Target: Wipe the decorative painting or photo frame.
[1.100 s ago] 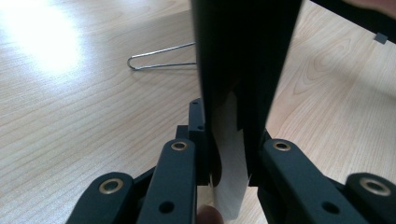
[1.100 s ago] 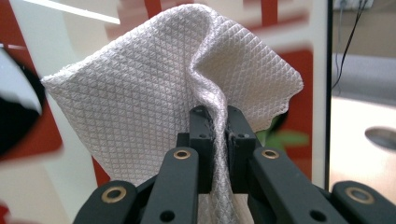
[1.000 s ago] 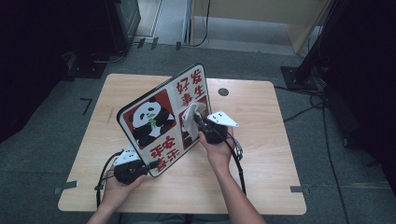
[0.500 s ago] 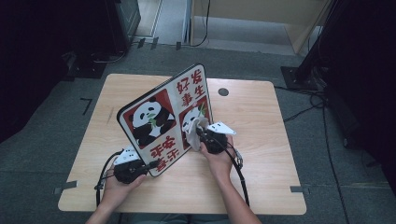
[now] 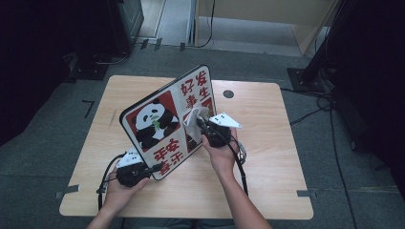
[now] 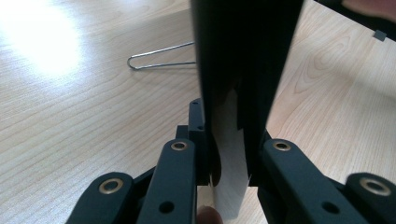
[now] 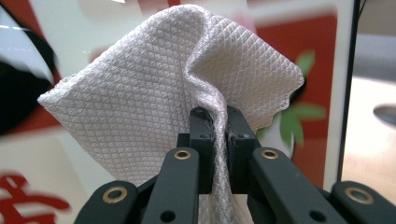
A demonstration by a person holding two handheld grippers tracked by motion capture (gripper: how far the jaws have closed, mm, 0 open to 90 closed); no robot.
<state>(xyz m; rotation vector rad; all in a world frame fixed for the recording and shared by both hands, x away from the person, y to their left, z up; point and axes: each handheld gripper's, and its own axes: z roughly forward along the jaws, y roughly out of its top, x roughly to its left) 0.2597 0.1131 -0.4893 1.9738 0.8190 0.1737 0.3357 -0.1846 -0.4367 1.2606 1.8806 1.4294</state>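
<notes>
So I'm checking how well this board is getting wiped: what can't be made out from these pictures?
- Whether the cloth touches the panda board: blurred behind it in the right gripper view, too small in the high view.
- The board's printed face in the left gripper view: it stands edge-on, dark, between the left gripper jaws.
- The right gripper pads: cloth folds cover them.
- The wire loop on the table: the board hides its end.
</notes>
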